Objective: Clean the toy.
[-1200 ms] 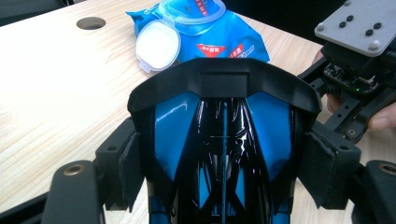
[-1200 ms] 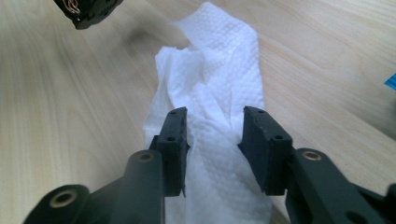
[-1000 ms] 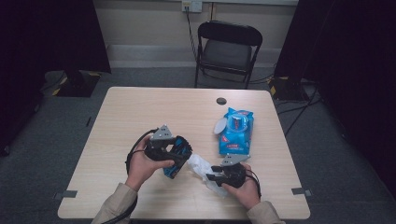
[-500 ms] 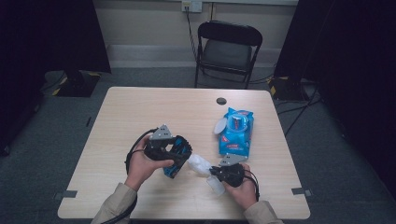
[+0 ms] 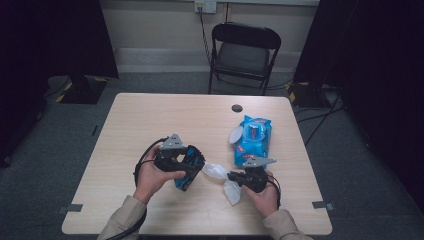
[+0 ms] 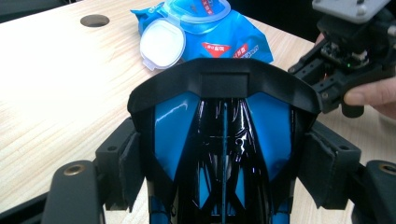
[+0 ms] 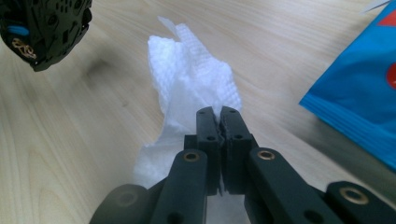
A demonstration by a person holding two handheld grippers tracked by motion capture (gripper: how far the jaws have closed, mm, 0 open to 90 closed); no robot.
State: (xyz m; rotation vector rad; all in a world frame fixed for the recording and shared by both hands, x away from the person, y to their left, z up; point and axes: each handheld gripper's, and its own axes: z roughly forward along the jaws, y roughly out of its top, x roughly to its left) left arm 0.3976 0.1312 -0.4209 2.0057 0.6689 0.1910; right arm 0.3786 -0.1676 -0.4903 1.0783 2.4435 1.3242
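My left gripper is shut on a glossy blue and black object; in the left gripper view the object sits between the pads, black rim uppermost. My right gripper is shut on a white wet wipe lying on the table between the two hands. In the right gripper view the closed jaws pinch the crumpled wipe. A blue pack of wipes lies just beyond the right hand with its round lid flipped open.
The light wooden table has a dark round hole near its far edge. A black folding chair stands behind the table. The wipes pack lies close to the right of the right gripper.
The right gripper's jaws have closed onto the wipe, and a fold of it now trails toward the front edge. The left hand and its object have stayed put.
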